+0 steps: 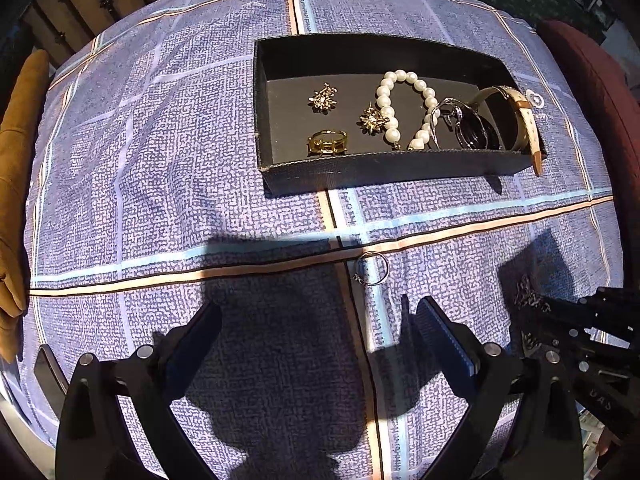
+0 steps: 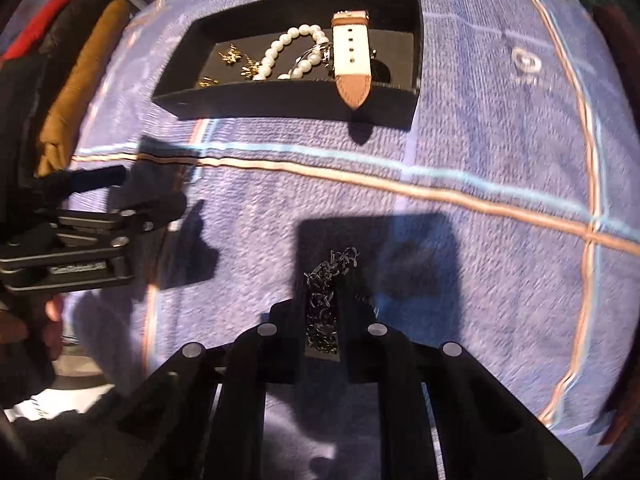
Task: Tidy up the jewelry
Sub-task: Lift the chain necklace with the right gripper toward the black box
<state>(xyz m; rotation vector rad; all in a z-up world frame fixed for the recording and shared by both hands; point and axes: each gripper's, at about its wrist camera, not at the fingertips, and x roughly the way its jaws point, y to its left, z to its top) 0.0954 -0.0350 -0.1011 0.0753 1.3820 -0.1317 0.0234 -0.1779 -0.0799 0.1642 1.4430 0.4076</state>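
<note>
Our right tongs [image 2: 322, 312] are pressed together on a dark chain [image 2: 328, 280], which bunches between the fingers and spills out past their tips onto the blue checked cloth [image 1: 180, 160] of the worktop. Our left tongs [image 1: 320, 320] stand spread wide and pinch nothing; just beyond their tips a silver ring [image 1: 372, 268] lies on the cloth. Farther off sits the black tray [image 1: 360, 168], holding a pearl bracelet [image 1: 394, 120], two gold earrings [image 1: 322, 98], a gold ring [image 1: 327, 143] and a watch [image 1: 516, 120] whose strap hangs over the near wall.
</note>
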